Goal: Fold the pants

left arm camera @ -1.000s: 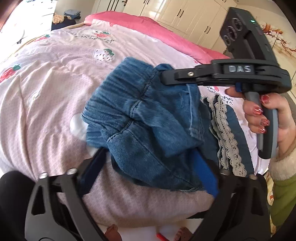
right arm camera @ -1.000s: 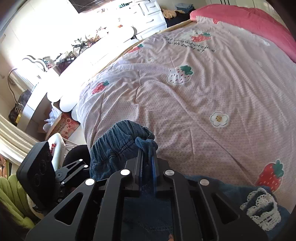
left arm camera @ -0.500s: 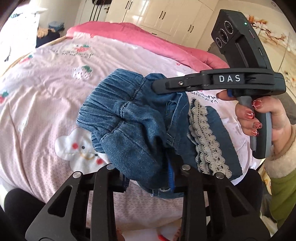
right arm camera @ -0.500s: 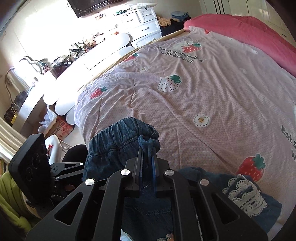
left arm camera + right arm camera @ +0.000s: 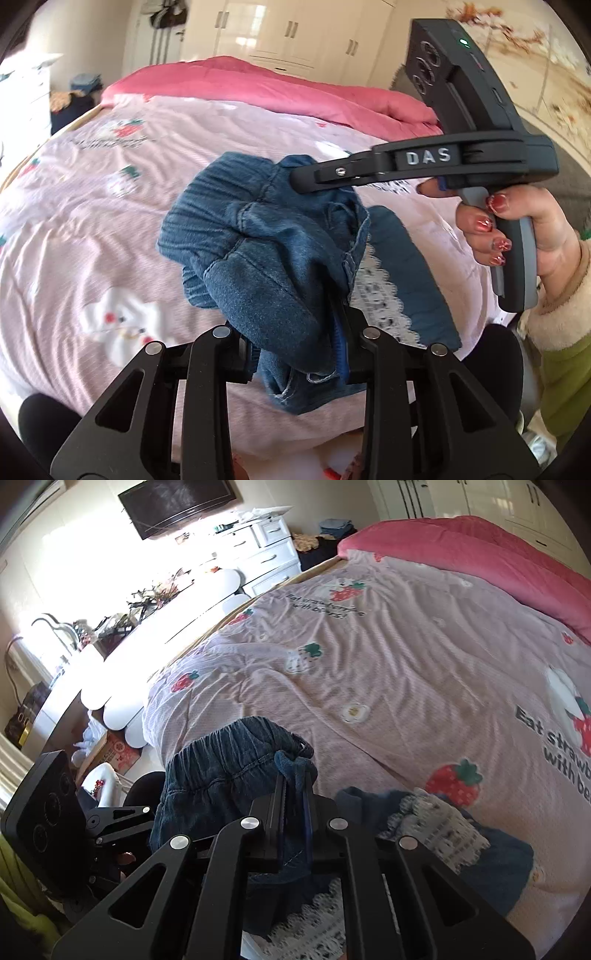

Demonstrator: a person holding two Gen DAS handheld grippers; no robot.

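Note:
Blue denim pants [image 5: 266, 251] with an elastic waistband hang bunched above the pink strawberry bedspread [image 5: 92, 221]. My left gripper [image 5: 291, 332] is shut on a thick fold of the denim near the waist. In the same view my right gripper [image 5: 295, 177], held by a hand with red nails, pinches the waistband's far corner. The right wrist view shows the right gripper [image 5: 293, 786] shut on a small denim fold of the pants [image 5: 221, 775]. The left gripper [image 5: 122, 823] is beside it at the left. The lace-trimmed leg ends [image 5: 439, 823] lie on the bedspread [image 5: 406, 664].
A folded pink blanket [image 5: 258, 85] lies across the head of the bed, with cream wardrobes [image 5: 295, 33] behind. Left of the bed are a white table [image 5: 166, 627], a white dresser [image 5: 266, 542], a wall television [image 5: 177, 502] and a cardboard box [image 5: 114, 749] on the floor.
My left gripper went from open around the denim to shut on it. Both grippers then rose and moved over the bed with the waist end, while the lace hems stayed on the bedspread.

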